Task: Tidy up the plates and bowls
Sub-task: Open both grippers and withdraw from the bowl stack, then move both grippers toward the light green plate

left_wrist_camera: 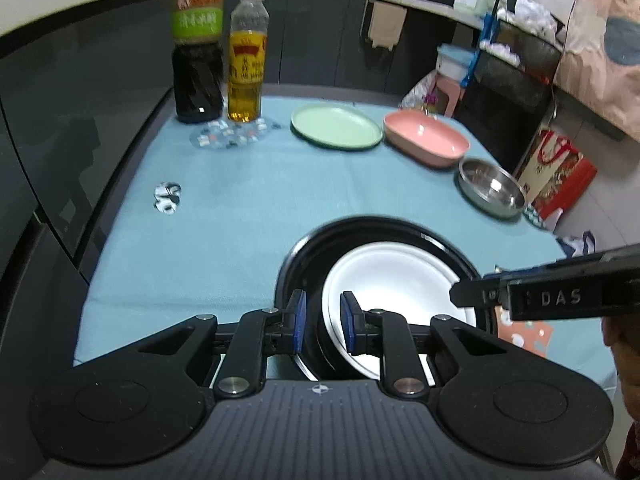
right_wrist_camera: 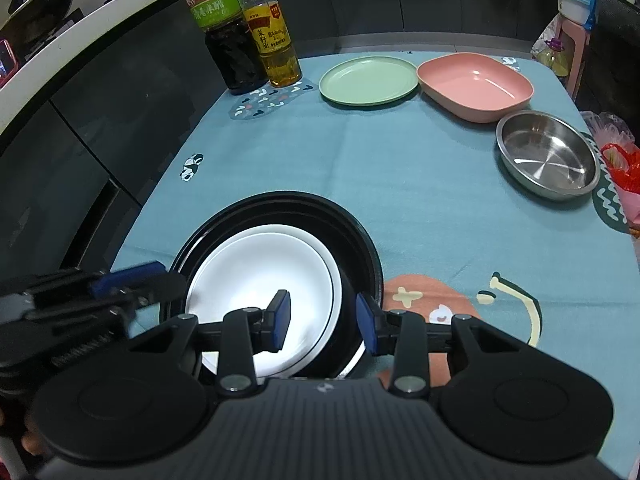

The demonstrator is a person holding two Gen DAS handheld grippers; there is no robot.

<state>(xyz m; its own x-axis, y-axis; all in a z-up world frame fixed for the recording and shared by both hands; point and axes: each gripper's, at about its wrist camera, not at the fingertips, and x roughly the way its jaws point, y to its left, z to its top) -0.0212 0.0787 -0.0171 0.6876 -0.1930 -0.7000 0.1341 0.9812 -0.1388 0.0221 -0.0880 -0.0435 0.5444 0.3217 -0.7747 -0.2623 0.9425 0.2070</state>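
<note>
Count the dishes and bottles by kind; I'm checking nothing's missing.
Round plates, black, white, pale green: 3
Pink rounded-rectangular dish: 1
Stainless steel bowl: 1
Plastic bottles, dark sauce, amber oil: 2
Total: 7

White plate's (left_wrist_camera: 400, 280) near rim hidden — claw bodies, black plate (right_wrist_camera: 280, 208) blurred

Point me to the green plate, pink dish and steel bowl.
green plate (right_wrist_camera: 368, 80), right wrist view, on its flat centre.
pink dish (right_wrist_camera: 476, 82), right wrist view, on its inner floor.
steel bowl (right_wrist_camera: 546, 152), right wrist view, on its inner bottom.
</note>
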